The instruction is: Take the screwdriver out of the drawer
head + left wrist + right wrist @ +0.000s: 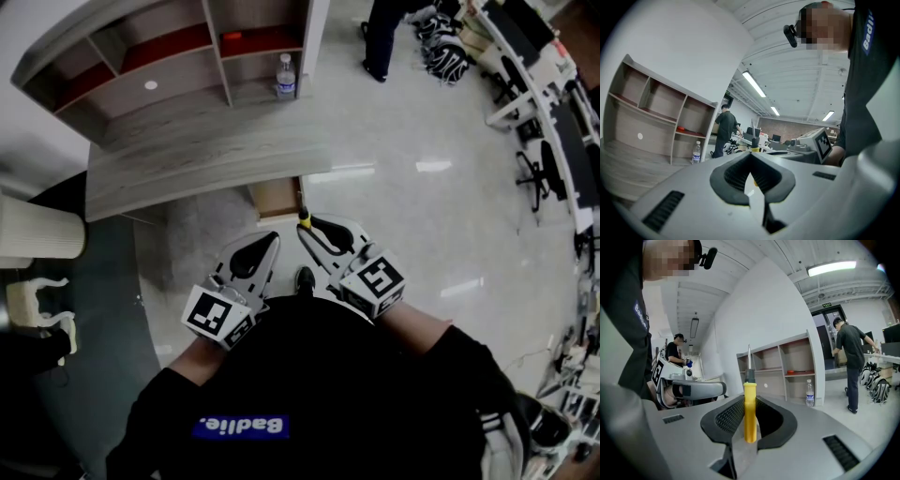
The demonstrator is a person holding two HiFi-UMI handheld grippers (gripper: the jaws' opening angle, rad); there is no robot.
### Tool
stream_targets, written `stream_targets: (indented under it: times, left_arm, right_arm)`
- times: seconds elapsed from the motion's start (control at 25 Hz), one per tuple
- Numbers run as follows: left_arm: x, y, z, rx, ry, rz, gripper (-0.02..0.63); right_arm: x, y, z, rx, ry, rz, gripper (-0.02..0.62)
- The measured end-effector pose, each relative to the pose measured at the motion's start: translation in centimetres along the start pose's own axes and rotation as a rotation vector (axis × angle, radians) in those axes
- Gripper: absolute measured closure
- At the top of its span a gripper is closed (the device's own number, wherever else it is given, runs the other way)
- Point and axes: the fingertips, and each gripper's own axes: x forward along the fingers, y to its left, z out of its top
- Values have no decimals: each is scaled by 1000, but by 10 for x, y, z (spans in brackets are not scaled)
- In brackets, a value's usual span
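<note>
The left tool (751, 155) has its jaws closed tip to tip, with nothing between them. Just past the tips, a screwdriver (754, 147) stands upright at the end of the right tool (761, 151). Farther off, a water bottle (696, 152) stands beside a wooden shelf unit (656, 117), and a person (724, 129) stands beyond it.

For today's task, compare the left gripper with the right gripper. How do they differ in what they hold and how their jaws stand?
Load: the right gripper is clamped on a yellow-handled screwdriver, whose shaft juts past the tips. The left gripper holds nothing.
Jaws: the left gripper's tips meet, while the right gripper's pads are kept apart by the handle.
Shared: both are grey with black ribbed pads.
</note>
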Motion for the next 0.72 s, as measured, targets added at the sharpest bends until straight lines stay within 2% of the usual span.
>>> stream_targets:
  times: [0.72]
  left_arm:
    - [0,4,-1,-5,-3,5,607]
  right_arm:
    - [5,-1,-2,1,1,6,500]
